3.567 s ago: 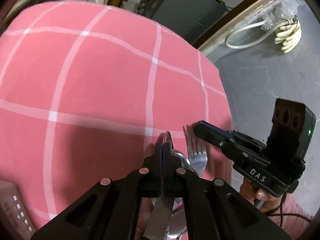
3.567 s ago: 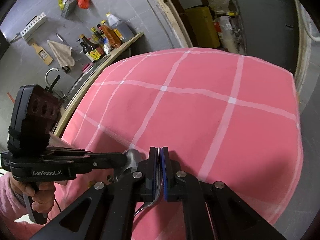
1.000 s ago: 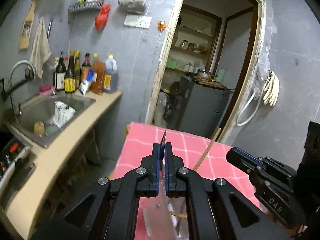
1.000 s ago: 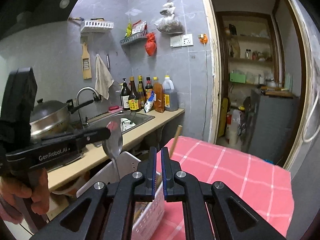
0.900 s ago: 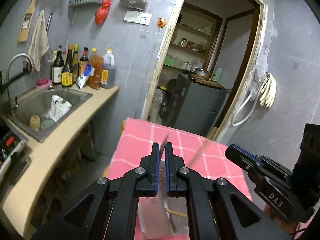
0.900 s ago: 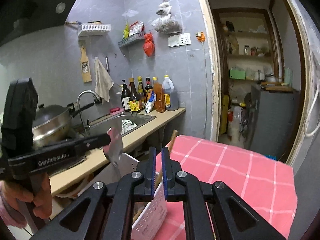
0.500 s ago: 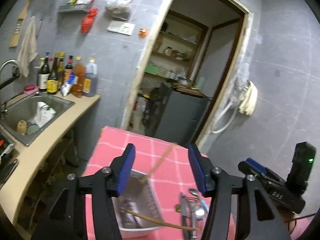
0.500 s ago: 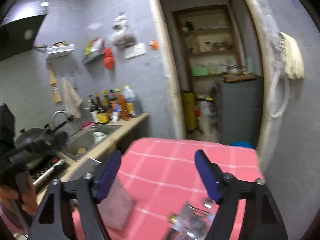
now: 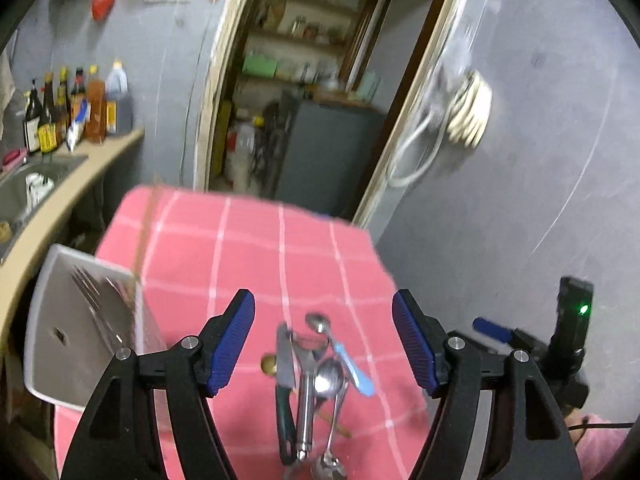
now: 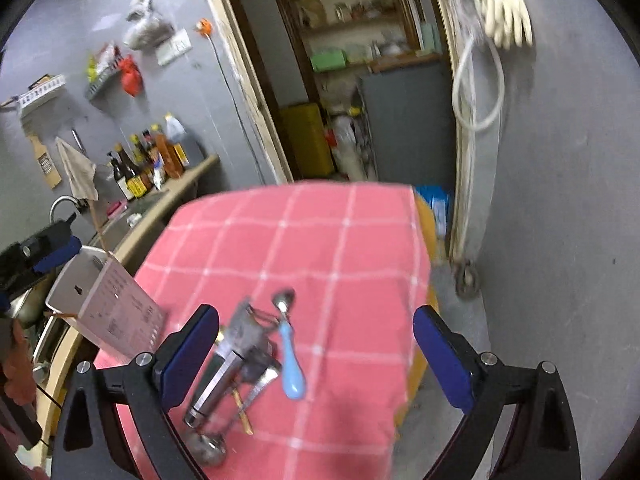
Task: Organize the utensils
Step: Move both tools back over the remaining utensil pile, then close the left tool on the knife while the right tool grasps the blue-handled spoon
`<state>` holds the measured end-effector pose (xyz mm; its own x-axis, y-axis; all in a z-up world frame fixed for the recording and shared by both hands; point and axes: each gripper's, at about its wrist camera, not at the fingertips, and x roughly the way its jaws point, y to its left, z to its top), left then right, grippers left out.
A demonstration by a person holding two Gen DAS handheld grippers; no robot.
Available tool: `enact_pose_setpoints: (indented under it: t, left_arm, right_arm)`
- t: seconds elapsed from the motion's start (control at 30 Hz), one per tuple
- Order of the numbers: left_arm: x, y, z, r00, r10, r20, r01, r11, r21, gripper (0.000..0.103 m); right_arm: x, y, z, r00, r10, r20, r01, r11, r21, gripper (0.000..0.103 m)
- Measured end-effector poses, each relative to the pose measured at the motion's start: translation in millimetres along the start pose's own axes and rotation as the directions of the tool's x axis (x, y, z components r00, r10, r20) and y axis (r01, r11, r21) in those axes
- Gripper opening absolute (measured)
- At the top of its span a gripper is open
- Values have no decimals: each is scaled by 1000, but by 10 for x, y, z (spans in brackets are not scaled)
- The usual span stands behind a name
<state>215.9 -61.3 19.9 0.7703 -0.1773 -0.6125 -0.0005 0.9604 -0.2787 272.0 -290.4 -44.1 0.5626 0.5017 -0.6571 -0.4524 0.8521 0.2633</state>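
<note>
Both sets of blue-padded black fingers were caught opening wide with nothing between them. The left gripper (image 9: pixel 323 338) and the right gripper (image 10: pixel 316 354) were each aimed down at the loose heap of metal utensils (image 9: pixel 316 384) left lying on the pink checked cloth of the worktop (image 9: pixel 256 264), apparently so that the next pieces could be picked out. In the heap, a polished steel spoon (image 9: pixel 329 376), a green-handled knife with a flat dull blade (image 9: pixel 283 364) and a small spoon with a smooth pale-blue handle (image 10: pixel 290 364) could be made out, crossed over one another; the rest was too blurred to be told apart. Just beside the heap, at the left edge of the cloth, the white perforated plastic holder (image 9: pixel 60 320) was seen standing, with the tines of a steel fork (image 9: pixel 86 284) already upright inside it. The sorting was judged partly done, most pieces being still unsorted.
</note>
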Motion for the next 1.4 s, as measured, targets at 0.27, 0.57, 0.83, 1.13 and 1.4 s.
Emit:
enact_pose_setpoints:
  t: [0.27, 0.57, 0.83, 1.13, 1.4]
  left_arm:
    - [712, 31, -244, 971, 101, -216, -105, 994, -5, 65]
    - [1353, 452, -412, 919, 51, -391, -110, 985, -130, 34]
    - [1639, 745, -457, 884, -23, -466, -99, 967, -236, 30]
    - [1719, 862, -404, 857, -98, -507, -55, 959, -279, 23]
    - [1799, 821, -369, 840, -110, -531, -42, 963, -266, 13]
  right_arm:
    - [397, -217, -8, 986, 92, -142, -91, 996, 11, 87]
    - [1064, -126, 132, 939, 199, -282, -215, 976, -28, 42]
    - [1518, -43, 208, 885, 273, -377, -300, 954, -15, 27]
    - [1755, 76, 230, 837, 265, -478, -328, 943, -52, 22]
    - [1899, 115, 311, 814, 253, -523, -325, 945, -48, 17]
